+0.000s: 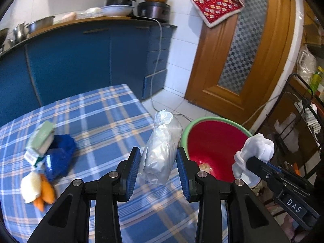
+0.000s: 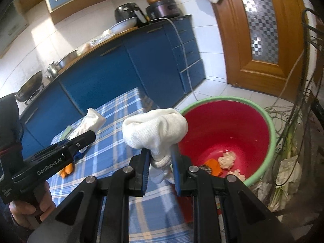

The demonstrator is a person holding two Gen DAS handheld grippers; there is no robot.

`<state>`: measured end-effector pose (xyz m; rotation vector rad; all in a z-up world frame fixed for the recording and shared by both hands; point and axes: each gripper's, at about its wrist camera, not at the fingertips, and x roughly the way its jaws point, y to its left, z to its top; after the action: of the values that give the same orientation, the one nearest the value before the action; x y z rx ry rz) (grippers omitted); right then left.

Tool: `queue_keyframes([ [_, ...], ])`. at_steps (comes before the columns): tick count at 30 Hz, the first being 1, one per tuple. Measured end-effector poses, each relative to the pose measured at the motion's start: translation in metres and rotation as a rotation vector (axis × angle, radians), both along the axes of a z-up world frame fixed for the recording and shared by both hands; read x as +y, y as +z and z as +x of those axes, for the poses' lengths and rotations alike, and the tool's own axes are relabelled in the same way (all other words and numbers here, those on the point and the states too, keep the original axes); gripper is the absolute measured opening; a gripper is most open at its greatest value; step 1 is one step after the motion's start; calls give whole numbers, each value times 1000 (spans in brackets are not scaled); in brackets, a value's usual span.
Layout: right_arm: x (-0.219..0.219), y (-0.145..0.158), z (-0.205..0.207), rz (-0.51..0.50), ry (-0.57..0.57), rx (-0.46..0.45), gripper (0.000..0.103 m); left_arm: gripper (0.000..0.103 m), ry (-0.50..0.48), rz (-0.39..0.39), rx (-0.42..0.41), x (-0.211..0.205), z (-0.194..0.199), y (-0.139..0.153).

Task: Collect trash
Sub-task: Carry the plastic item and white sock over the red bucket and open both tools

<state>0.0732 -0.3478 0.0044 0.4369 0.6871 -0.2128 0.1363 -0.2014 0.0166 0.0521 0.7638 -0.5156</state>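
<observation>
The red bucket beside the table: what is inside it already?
In the red bucket: pale crumpled scraps and an orange piece on the bottom. The right gripper and its white cloth hide the near part.

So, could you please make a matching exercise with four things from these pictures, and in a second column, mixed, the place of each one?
Things:
1. clear plastic bag
2. white cloth
3. carrots
4. red bucket

Places:
A. on the floor beside the table
B. between the left tool's pads
C. lying on the checked tablecloth
D. between the right tool's pads

Pairs: 1-B, 2-D, 3-C, 4-A
</observation>
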Motion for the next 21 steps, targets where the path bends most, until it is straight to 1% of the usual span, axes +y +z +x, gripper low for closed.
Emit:
queue_keyframes([
  [11, -46, -19, -12, 20, -92, 16, 22, 37, -93, 25, 37, -62, 8, -21],
  [21, -76, -40, -15, 51, -155, 52, 22, 37, -156, 57, 85, -103, 14, -47],
])
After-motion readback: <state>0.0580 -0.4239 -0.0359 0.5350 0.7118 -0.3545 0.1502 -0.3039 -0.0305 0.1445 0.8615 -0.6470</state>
